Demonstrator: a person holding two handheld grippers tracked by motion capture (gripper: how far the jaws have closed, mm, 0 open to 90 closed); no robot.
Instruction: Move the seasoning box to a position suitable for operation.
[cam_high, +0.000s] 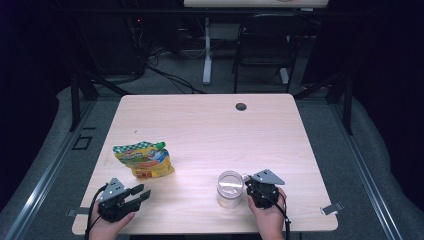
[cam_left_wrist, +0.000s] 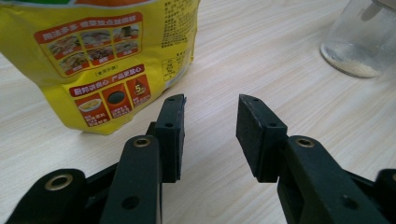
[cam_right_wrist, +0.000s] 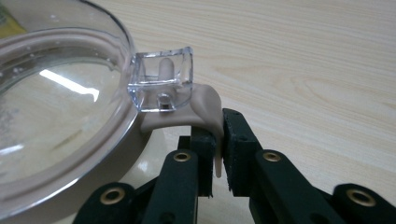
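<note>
Jar (cam_high: 230, 189), clear, lidded, low powder inside; landmark, near front edge of table (cam_high: 210, 125).

High view: yellow pouch (cam_high: 144, 159) well left of jar, untouched. Left hand-held gripper (cam_high: 142, 193) left of jar.

Left gripper view: jaws apart, empty, pouch beyond.

Right gripper view: right hand-held gripper (cam_right_wrist: 217, 140) pinching beige lid tab (cam_right_wrist: 205, 112) beside clear latch (cam_right_wrist: 161, 79). Opening judged begun, lid still seated; pouring remains.
</note>
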